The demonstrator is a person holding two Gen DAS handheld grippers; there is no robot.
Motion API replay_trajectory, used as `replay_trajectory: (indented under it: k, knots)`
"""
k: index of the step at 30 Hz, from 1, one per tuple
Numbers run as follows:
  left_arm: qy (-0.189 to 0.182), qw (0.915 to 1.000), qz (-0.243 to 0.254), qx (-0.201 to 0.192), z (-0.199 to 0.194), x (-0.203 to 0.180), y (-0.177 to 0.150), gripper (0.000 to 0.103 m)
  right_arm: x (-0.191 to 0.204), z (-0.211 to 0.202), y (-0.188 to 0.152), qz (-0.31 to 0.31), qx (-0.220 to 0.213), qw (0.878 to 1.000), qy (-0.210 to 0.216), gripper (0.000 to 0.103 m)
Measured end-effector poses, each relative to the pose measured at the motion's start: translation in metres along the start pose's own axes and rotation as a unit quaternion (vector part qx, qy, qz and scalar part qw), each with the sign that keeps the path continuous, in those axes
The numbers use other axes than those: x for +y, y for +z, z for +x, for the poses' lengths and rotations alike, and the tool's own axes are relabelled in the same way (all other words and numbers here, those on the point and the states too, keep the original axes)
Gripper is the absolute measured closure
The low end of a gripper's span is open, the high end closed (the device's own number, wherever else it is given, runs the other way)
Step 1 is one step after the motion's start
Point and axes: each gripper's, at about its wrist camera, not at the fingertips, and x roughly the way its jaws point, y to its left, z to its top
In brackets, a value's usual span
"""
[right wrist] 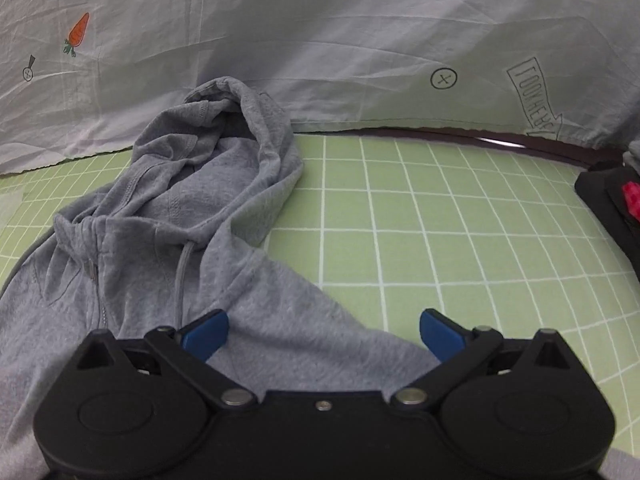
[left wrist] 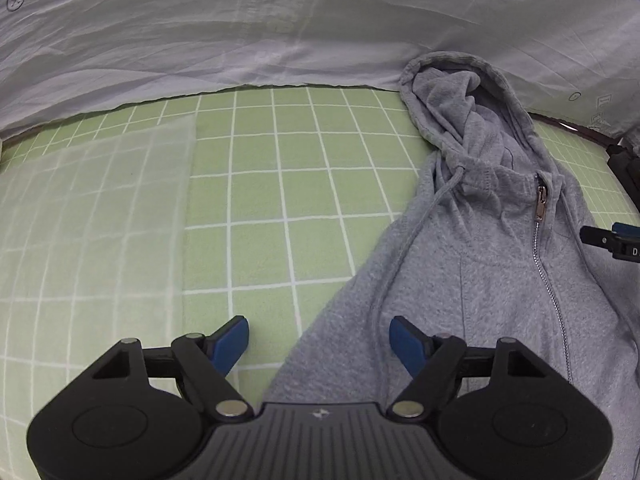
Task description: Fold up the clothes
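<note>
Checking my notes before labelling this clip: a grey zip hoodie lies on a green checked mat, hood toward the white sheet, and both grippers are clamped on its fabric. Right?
Not quite. Both wrist views show the left gripper and right gripper open, gripping nothing. The rest holds: grey zip hoodie on the green checked mat, hood toward the white sheet.

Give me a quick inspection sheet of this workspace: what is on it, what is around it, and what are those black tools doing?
Surface: green grid mat; a pale translucent sheet overlies its left part.
Job's things: grey hoodie lying front up, zip closed, hood rumpled at the far end.
Clutter: black object with a red part at the mat's right edge.
Grippers: left hand-held gripper open above the hoodie's edge; right hand-held gripper open above the shoulder; neither holds cloth.
Cables: nothing seen.
Surroundings: wrinkled white printed cloth behind the mat.
</note>
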Motion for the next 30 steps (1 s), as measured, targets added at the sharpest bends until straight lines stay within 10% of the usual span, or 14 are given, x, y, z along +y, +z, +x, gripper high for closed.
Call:
replay_trajectory:
  k: [5, 12, 15, 26, 30]
  knots:
    - [-0.007, 0.9994, 0.034, -0.009, 0.017, -0.025, 0.024, 0.035, 0.004, 0.012, 0.010, -0.032, 0.002, 0.999, 0.040, 0.020]
    - [-0.018, 0.9964, 0.082, -0.012, 0.034, -0.057, 0.049, 0.093, 0.009, 0.011, 0.010, -0.071, -0.004, 0.991, 0.110, 0.077]
    - [-0.011, 0.9973, 0.072, -0.005, 0.038, -0.057, 0.055, 0.096, 0.019, 0.008, 0.007, -0.106, -0.017, 0.988, 0.109, 0.092]
    - [0.027, 0.9975, 0.058, -0.031, 0.056, -0.057, 0.067, 0.096, 0.017, 0.022, 0.015, -0.069, -0.028, 0.992, 0.102, 0.090]
    - [0.034, 0.9983, 0.042, -0.023, 0.054, -0.056, 0.066, 0.089, 0.009, 0.018, 0.020, -0.040, -0.020, 0.996, 0.077, 0.046]
